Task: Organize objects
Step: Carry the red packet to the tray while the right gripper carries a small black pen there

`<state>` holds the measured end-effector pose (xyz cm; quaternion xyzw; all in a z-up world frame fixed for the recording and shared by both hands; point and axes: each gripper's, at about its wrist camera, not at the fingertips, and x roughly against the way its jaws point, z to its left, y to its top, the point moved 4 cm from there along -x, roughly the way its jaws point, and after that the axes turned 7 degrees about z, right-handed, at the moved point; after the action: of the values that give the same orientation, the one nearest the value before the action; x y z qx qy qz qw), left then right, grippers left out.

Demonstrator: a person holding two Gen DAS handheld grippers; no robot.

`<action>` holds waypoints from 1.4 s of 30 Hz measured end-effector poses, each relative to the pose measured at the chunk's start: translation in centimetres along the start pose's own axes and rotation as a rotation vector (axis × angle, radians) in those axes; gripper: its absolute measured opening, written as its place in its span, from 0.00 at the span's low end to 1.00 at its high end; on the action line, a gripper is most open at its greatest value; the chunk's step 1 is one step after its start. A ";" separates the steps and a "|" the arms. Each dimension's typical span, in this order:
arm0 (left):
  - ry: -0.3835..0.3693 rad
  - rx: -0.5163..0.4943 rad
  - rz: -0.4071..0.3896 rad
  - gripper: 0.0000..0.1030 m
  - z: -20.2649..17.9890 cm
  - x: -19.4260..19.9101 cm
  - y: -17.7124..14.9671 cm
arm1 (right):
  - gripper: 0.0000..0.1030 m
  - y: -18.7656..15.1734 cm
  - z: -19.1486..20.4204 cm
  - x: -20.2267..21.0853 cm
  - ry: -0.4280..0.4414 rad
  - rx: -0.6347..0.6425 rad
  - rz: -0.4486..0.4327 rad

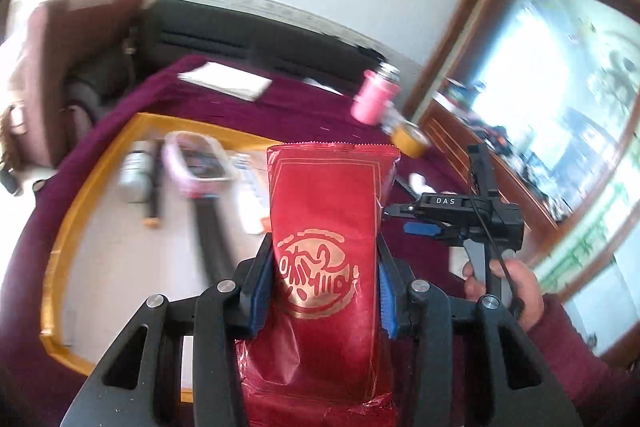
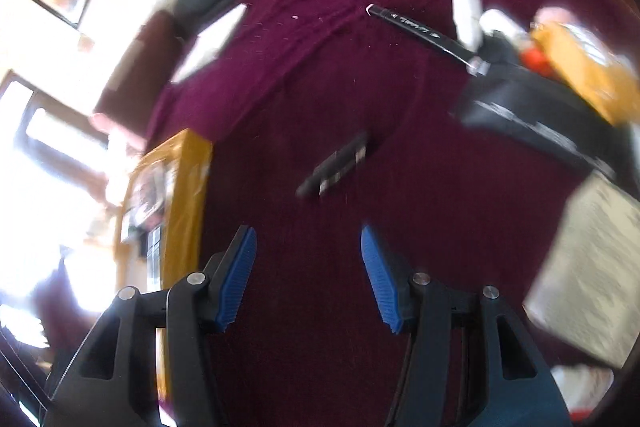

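My left gripper (image 1: 325,287) is shut on a red foil packet (image 1: 325,227) with a gold emblem and holds it upright above the maroon table. Beyond and left of it lies a yellow-rimmed tray (image 1: 100,155) holding a pink-lidded box (image 1: 198,163), a grey can (image 1: 136,173) and other blurred items. My right gripper (image 2: 308,267) is open and empty over the maroon cloth (image 2: 320,87); it also shows in the left wrist view (image 1: 416,221), to the right of the packet. A small black object (image 2: 336,167) lies ahead of the right gripper. The tray's edge (image 2: 188,187) is at its left.
A pink cup (image 1: 376,97) and a yellow tape roll (image 1: 412,141) stand at the table's far right. In the right wrist view, a black marker (image 2: 424,31), white tubes (image 2: 468,19), a black pouch (image 2: 532,115), an orange packet (image 2: 588,75) and a white pad (image 2: 588,283) lie to the right.
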<state>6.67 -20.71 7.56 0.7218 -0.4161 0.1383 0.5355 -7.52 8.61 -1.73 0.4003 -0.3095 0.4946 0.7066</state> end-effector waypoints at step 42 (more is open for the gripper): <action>0.349 0.187 0.211 0.41 13.2 -6.7 -1.0 | 0.13 -7.9 20.2 -5.2 0.143 0.448 0.221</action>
<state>0.03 -29.35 -2.58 0.6860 -0.3758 0.3544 0.5125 -2.52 -12.85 1.77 0.4745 -0.1832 0.6523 0.5619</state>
